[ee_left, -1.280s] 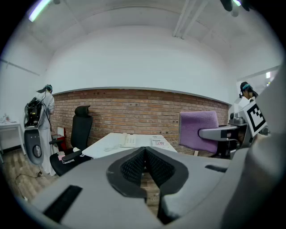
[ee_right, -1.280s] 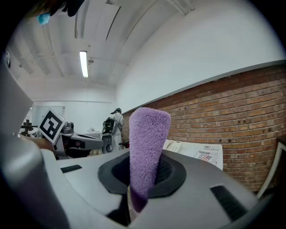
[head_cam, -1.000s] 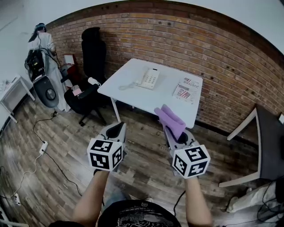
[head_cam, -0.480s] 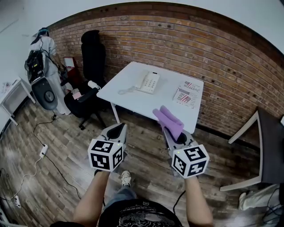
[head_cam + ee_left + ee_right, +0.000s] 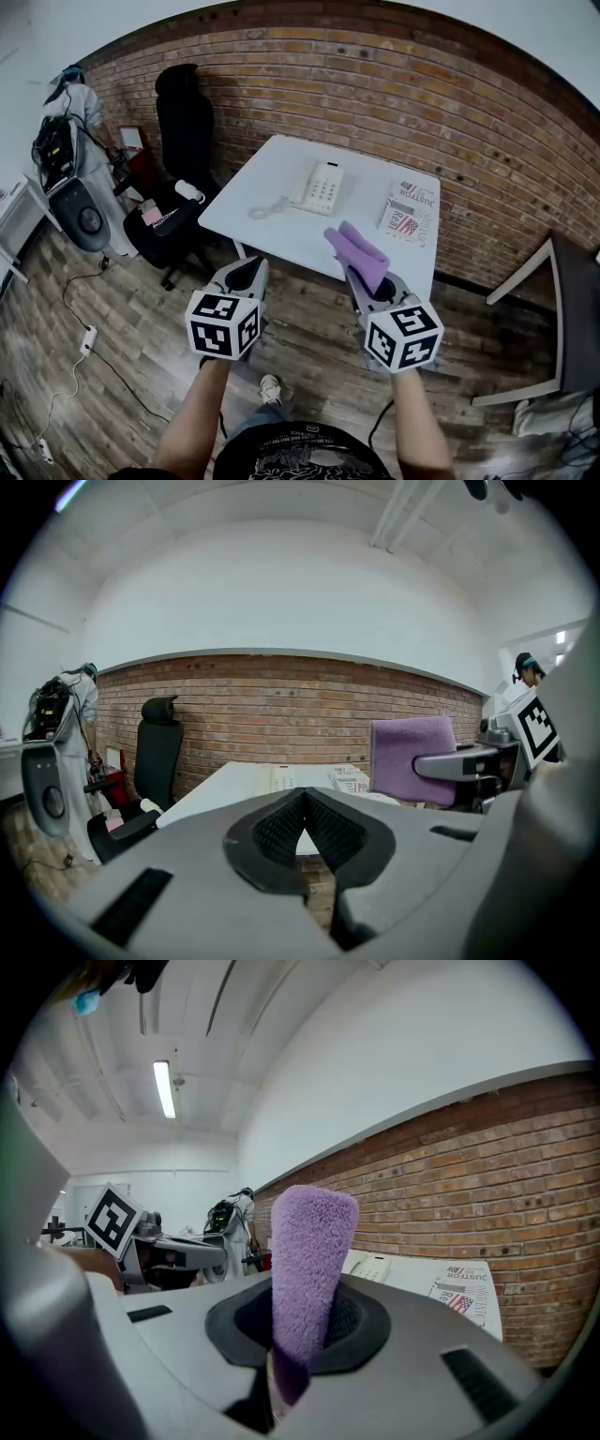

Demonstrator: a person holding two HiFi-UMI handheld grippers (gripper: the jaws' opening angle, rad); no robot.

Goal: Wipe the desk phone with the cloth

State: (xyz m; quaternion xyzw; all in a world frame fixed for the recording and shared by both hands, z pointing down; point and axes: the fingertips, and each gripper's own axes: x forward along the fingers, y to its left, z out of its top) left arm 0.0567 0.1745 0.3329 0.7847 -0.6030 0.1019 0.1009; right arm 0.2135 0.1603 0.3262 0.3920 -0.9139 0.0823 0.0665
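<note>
A: Right tool (image 5: pixel 360 274) clamped on cloth (image 5: pixel 358 251); left tool (image 5: pixel 246 274) shut, nothing in it.
B: Phone?
A: Phone (image 5: pixel 316 187) sits mid bench (image 5: pixel 272 230), far side of both tools, well apart from the cloth.
B: Step?
A: Looks like approach, no wiping yet. Next move needs the cloth carried forward and down onto the phone.

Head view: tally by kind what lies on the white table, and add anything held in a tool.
desk phone: 1
newspaper: 1
purple cloth: 1 (held, not on the table)
Total: 3
</note>
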